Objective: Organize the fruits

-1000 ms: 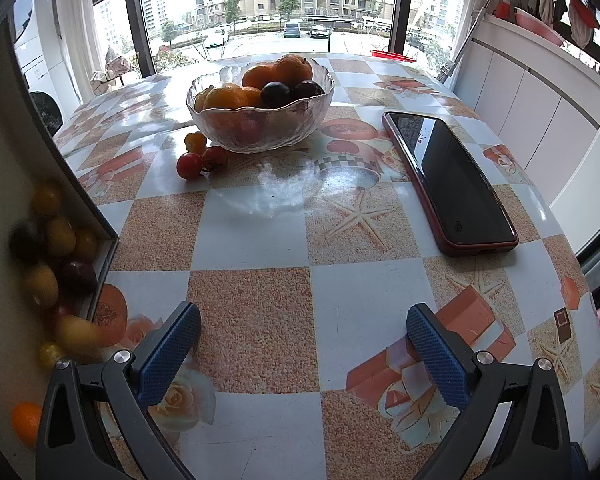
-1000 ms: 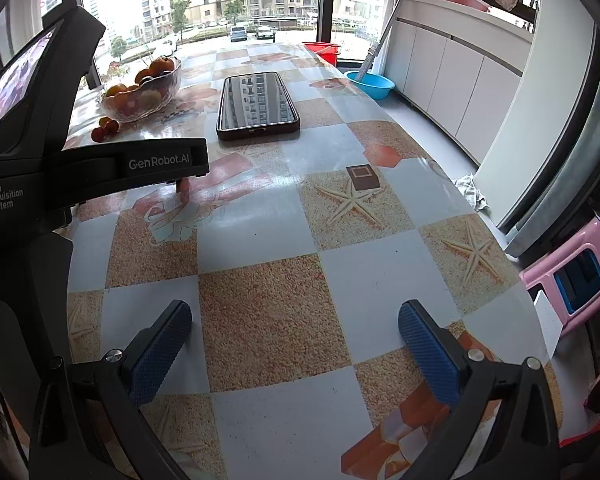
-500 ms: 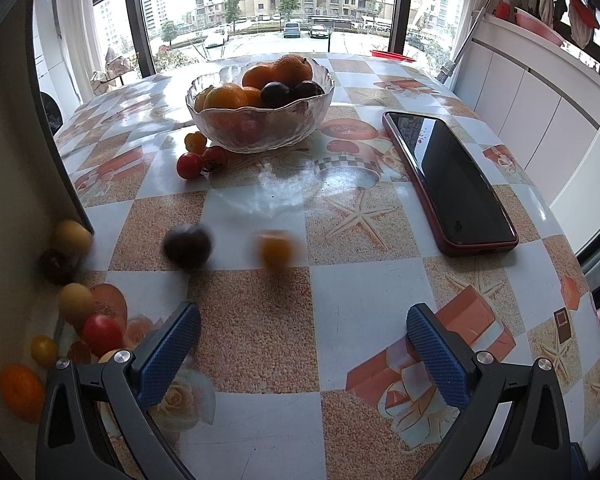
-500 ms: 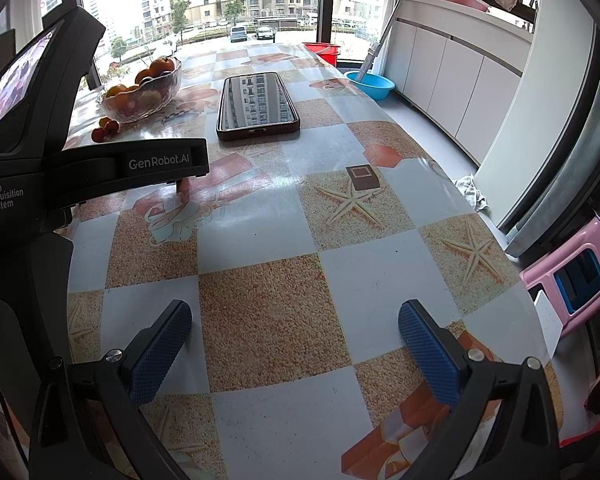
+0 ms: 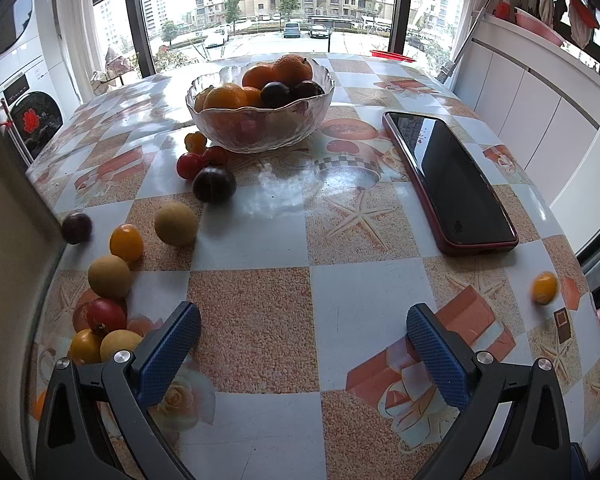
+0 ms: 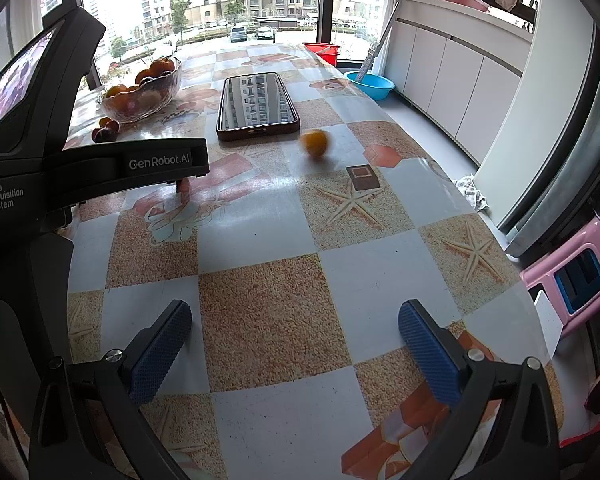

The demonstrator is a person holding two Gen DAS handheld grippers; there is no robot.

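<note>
Your left gripper (image 5: 302,344) is spread wide and empty, low over the counter (image 5: 256,320); your right gripper (image 6: 294,344) is just as wide and holds nothing. Take the glass bowl (image 5: 260,128) as your landmark: it already carries oranges and dark plums. Just in front of it, on its left side, sit small red tomatoes (image 5: 189,165) with a dark plum (image 5: 214,184) touching them. Nearer you from the bowl and well to its left lies a loose scatter: a tan round fruit (image 5: 176,224), a yellow tomato (image 5: 126,242), another dark plum (image 5: 76,227), a second tan fruit (image 5: 109,276), a red tomato (image 5: 106,315), and more yellow ones beside your left gripper. Far to the bowl's right, past the phone (image 5: 452,176), a small orange fruit (image 5: 544,288) looks blurred near the counter edge, so it is likely rolling; consider it first.

These fruits are probably light, smooth and round, so they will likely slip and roll on the glossy cloth. Close across the widest part, from above, gently: the tomatoes likely bruise or split under a hard squeeze.
</note>
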